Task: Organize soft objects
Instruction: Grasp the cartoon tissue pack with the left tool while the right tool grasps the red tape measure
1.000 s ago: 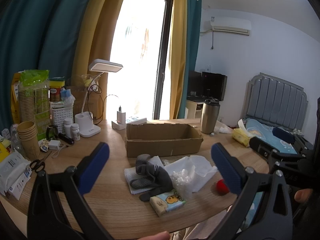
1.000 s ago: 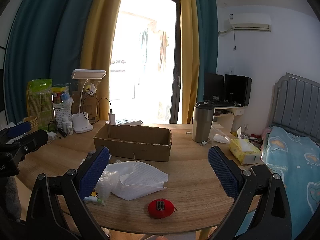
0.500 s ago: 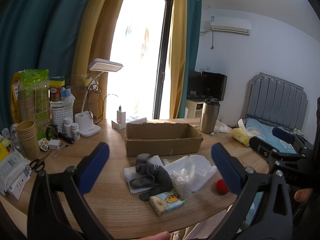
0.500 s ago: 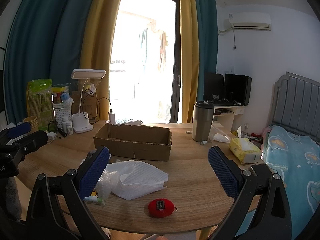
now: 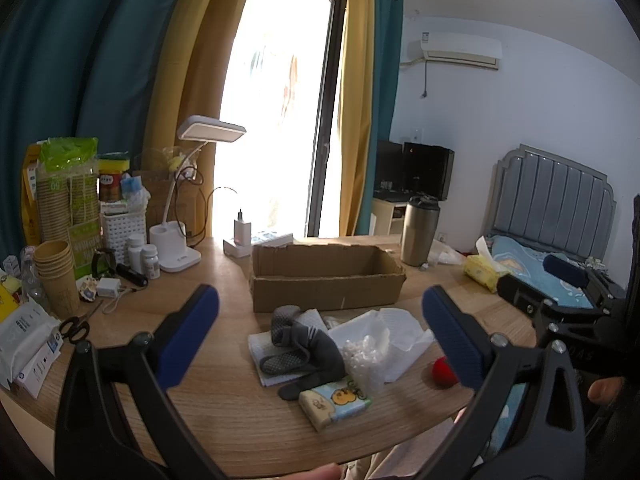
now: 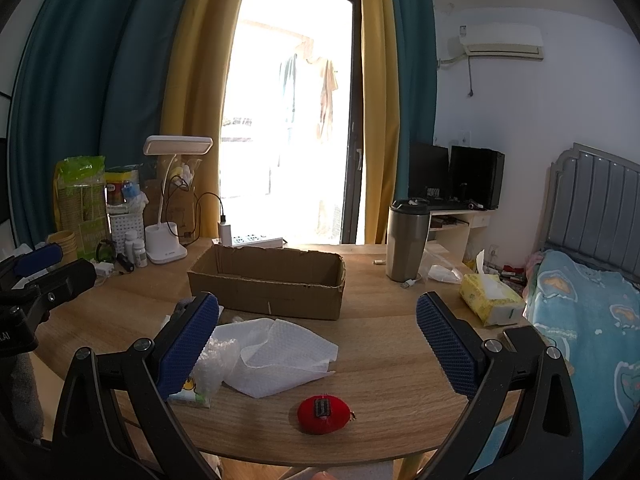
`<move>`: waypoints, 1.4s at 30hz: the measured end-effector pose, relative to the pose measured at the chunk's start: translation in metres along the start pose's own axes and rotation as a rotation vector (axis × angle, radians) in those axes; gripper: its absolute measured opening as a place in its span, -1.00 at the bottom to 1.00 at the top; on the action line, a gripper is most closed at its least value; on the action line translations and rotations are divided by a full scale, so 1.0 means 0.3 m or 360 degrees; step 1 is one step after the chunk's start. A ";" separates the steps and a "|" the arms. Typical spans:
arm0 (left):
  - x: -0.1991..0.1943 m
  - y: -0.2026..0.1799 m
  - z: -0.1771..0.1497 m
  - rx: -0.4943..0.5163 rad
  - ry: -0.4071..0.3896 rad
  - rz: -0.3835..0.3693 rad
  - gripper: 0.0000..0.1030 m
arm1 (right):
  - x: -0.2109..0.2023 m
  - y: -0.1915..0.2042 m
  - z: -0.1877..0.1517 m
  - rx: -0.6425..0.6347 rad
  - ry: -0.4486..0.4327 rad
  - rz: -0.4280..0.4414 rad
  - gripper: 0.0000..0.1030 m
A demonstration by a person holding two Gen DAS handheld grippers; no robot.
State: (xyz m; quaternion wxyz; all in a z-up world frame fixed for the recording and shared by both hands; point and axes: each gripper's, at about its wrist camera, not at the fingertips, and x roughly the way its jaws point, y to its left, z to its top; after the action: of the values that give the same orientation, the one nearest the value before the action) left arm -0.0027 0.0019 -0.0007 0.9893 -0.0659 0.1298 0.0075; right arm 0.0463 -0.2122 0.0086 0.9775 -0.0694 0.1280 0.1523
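Wooden table [image 5: 224, 392], both tools unmoved.

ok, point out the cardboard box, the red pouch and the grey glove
cardboard box [image 6: 280, 302], right wrist view, front wall.
red pouch [image 6: 323, 416], right wrist view, centre, near its buckle.
grey glove [image 5: 316, 346], left wrist view, palm area.

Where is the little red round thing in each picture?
Left wrist: the red round thing peeks out low on the right, partly behind the right finger.
Right wrist: in plain view at bottom centre, near the table edge.
Shared landmark: the cardboard box.
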 end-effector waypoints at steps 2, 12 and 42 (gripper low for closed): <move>-0.001 -0.001 -0.001 0.0000 0.0001 -0.0001 0.99 | -0.001 -0.004 -0.004 0.0002 0.0005 0.0003 0.97; 0.018 -0.009 -0.039 -0.0007 0.0045 -0.0001 0.99 | 0.006 -0.003 -0.011 0.0004 0.0018 0.0011 0.97; 0.445 -0.086 -0.339 0.0187 0.0981 0.0036 0.98 | 0.318 -0.046 -0.272 0.0028 0.0606 0.0127 0.95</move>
State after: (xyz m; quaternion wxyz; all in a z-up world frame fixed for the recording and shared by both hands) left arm 0.1010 -0.0375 -0.1292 0.9053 -0.0065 0.4246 -0.0092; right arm 0.1197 -0.2128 -0.0940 0.9294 -0.0834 0.3147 0.1739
